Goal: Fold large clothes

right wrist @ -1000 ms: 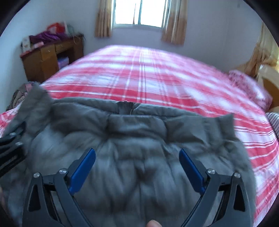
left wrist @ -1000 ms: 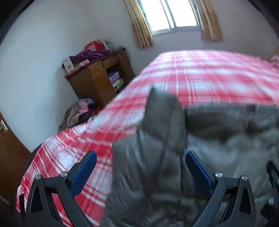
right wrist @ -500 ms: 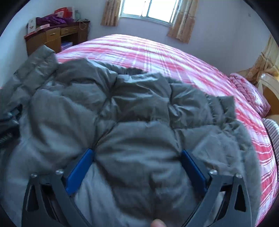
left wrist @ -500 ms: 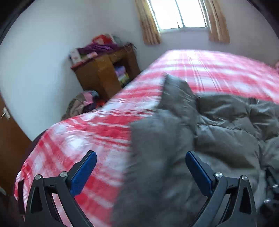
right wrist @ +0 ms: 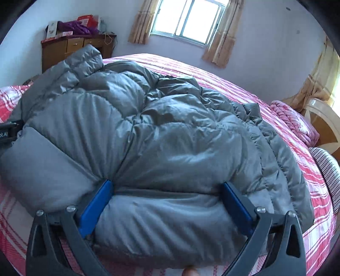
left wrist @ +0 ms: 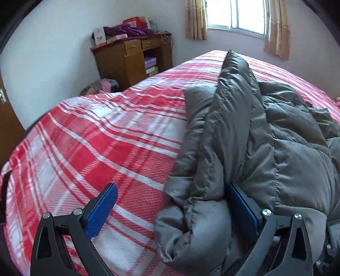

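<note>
A large grey puffer jacket (right wrist: 161, 135) lies crumpled on the bed with the red and white plaid cover (left wrist: 102, 135). In the left wrist view the jacket (left wrist: 255, 148) fills the right half. My left gripper (left wrist: 172, 203) is open at the jacket's left edge; a bunched fold lies between its blue pads, and the right pad (left wrist: 242, 210) is partly under fabric. My right gripper (right wrist: 165, 195) is open and low over the jacket's near edge, with a thick roll of fabric between its wide-apart pads. The left gripper's body (right wrist: 8, 133) shows at the far left.
A wooden desk (left wrist: 131, 57) with piled items stands by the far wall, clothes heaped on the floor (left wrist: 99, 87) beside it. A window with curtains (right wrist: 187, 19) is behind the bed. A pink pillow (right wrist: 295, 121) and striped fabric (right wrist: 327, 169) lie at the right, near the headboard.
Both grippers have dropped lower and closer to the jacket. The jacket has settled down onto the bed, and fabric now bulges between each pair of pads.
</note>
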{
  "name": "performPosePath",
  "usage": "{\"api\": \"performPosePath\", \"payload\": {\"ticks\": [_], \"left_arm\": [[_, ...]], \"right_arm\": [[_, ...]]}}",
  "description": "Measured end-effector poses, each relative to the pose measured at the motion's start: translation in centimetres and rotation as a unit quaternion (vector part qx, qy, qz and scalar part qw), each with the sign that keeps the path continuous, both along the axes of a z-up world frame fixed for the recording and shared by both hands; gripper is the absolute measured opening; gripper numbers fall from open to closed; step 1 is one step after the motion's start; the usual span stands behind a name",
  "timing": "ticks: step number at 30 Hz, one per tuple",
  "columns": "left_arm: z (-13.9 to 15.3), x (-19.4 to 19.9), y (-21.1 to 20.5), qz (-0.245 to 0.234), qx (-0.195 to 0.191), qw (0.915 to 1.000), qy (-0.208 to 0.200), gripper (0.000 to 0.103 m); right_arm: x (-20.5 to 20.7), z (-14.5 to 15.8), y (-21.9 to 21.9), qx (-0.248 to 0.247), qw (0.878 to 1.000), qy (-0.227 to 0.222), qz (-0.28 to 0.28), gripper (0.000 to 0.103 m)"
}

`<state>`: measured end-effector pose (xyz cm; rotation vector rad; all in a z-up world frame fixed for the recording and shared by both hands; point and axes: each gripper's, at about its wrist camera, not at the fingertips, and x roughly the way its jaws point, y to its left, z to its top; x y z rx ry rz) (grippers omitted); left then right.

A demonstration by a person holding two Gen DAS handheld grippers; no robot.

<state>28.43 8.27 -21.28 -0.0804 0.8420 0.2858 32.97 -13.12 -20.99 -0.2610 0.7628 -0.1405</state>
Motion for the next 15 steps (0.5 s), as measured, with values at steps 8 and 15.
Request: {"api": "performPosePath", "payload": {"ticks": [8, 15], "left_arm": [[0.5, 0.2, -1.3, -0.091, -0.101, 0.9907, -0.006, 0.031], [3.3, -1.1, -1.4, -0.125, -0.09, 0.9871, -0.043, 0.007]], "right_arm": [[-1.0, -0.6, -0.4, -0.007, 1.0, -0.021, -0.002, 0.103], [-0.8, -0.5, -0.7, -0.009, 1.0, -0.014, -0.003, 0.103]]}}
